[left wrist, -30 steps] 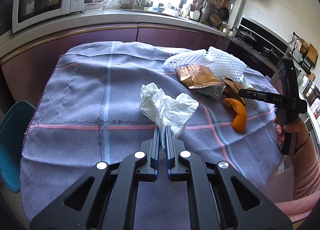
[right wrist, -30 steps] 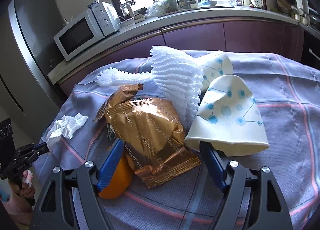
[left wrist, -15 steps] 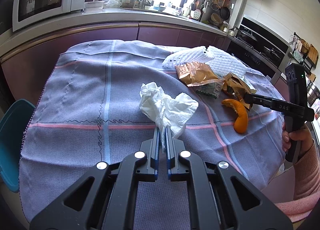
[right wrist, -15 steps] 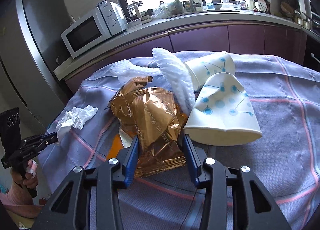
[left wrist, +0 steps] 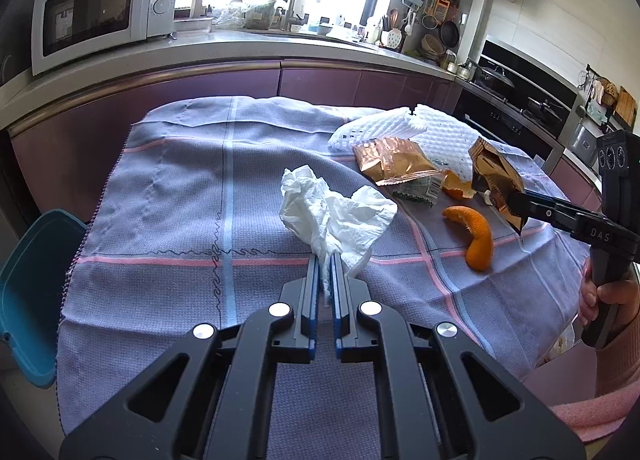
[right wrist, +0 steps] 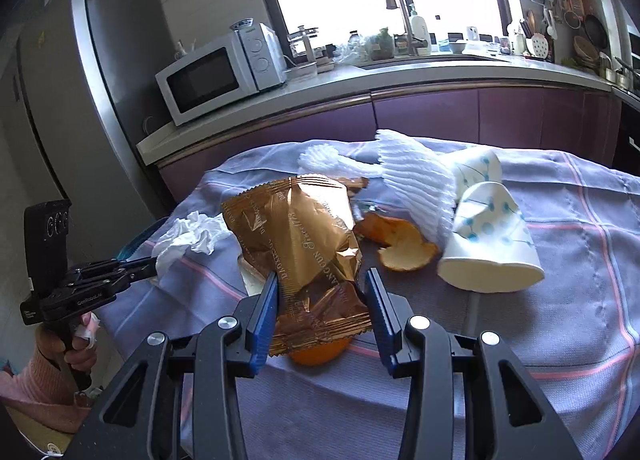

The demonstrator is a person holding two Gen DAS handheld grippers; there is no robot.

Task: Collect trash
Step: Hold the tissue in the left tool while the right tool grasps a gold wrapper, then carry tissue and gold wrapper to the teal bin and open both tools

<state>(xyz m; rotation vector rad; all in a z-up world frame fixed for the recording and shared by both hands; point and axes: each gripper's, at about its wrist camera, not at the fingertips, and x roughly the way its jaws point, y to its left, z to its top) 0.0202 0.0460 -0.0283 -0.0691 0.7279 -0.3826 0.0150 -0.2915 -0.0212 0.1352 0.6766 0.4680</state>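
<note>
The right tool (right wrist: 320, 300) has just been closing on the light, crinkly, slippery gold snack wrapper (right wrist: 304, 244) over the surface's near right, best pinched at its sealed hem, while the left tool (left wrist: 326, 272) is clamped on the soft crumpled tissue (left wrist: 332, 215).

Left gripper (left wrist: 326, 264): black angular frame, silver round screws, blue-edged fingers (left wrist: 311, 292), bottom centre. Right gripper (right wrist: 320, 292): same black build, blue fingers (right wrist: 264, 312). At right edge, black pistol-style handle lettered "DAS". Pink fuzzy sleeve (left wrist: 616, 360) lower right.
</note>
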